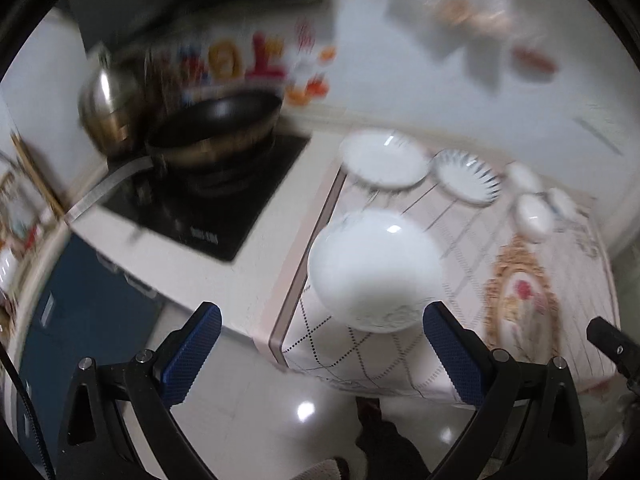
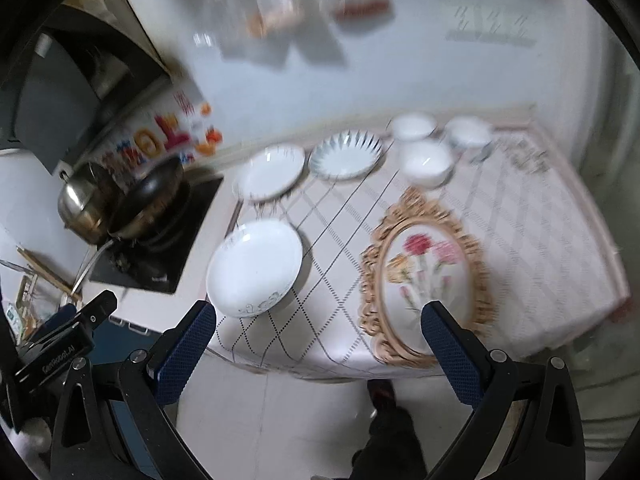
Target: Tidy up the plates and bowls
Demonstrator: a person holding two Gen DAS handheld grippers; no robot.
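Both views are smeared by motion. The wall stickers (image 1: 248,60) show only as red and orange shapes, unreadable. The clear bags on the wall (image 2: 280,12) are too blurred to tell what they hold. The steel pot (image 1: 108,108) and dark wok (image 1: 216,120) lose their outlines. The three small bowls (image 1: 534,214) blur together (their pattern cannot be made out). The left gripper's fingers (image 1: 452,356) are cut off below.
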